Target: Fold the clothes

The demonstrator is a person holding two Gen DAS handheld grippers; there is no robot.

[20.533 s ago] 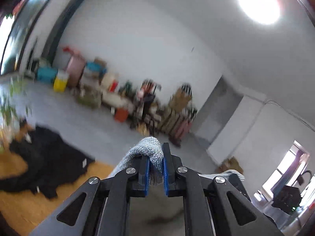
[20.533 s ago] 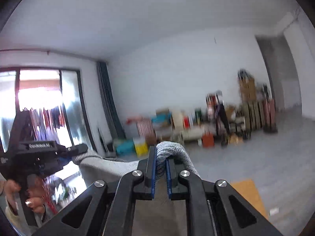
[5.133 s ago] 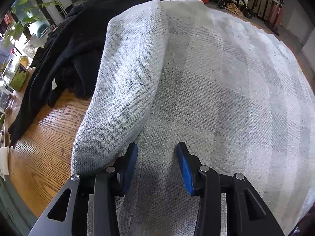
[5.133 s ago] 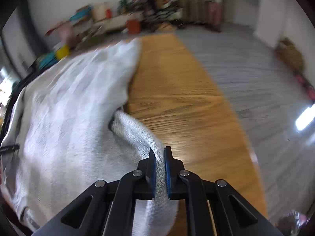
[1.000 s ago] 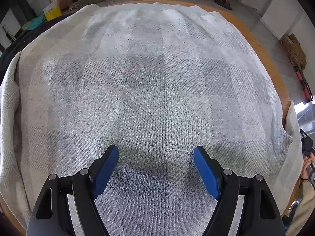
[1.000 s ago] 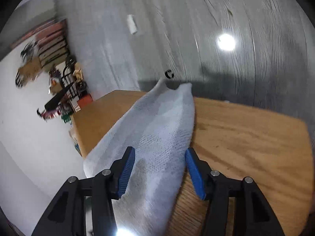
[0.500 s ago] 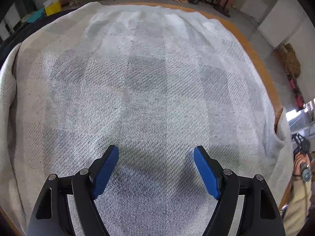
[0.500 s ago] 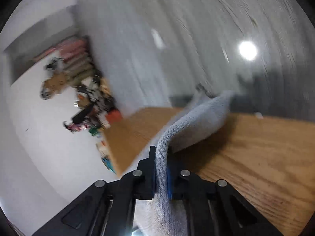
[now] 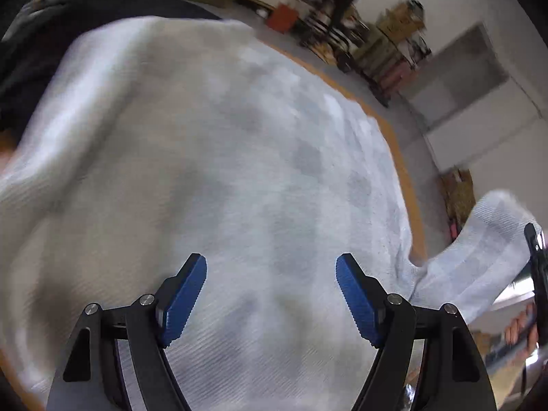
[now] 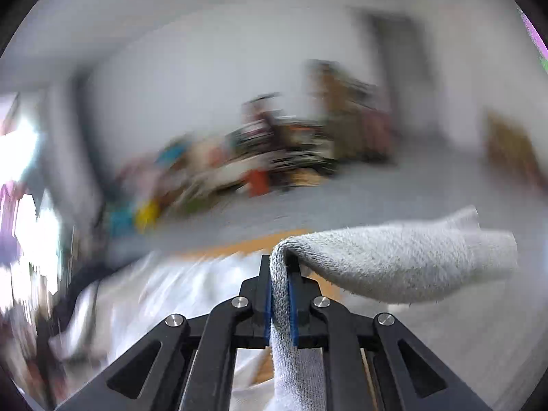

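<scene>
— Grey and white knit, in a check pattern: that is the sweater (image 9: 212, 157), and it lies spread over the wooden table (image 9: 407, 185), covering most of it. Only a thin strip of the wood shows along the far and right edge.

— And the left gripper (image 9: 270, 294)?

— It hovers over the body of the sweater with the blue pads (image 9: 183, 294) standing wide apart. Nothing is between them; whether the pads touch the cloth below cannot be told.

— What about the right gripper (image 10: 280, 303)?

— It is closed tight on the sleeve (image 10: 404, 260). The knit runs up between the two pads, bends over the tips and hangs out to the right, with the cuff end free in the air. In the left wrist view the same sleeve rises off the right edge of the table.

— Anything else on the table?

— A black garment (image 9: 85, 17) lies at the far left, partly under the sweater. Beyond it, blurred boxes and bags (image 10: 260, 167) stand along the white wall.
</scene>
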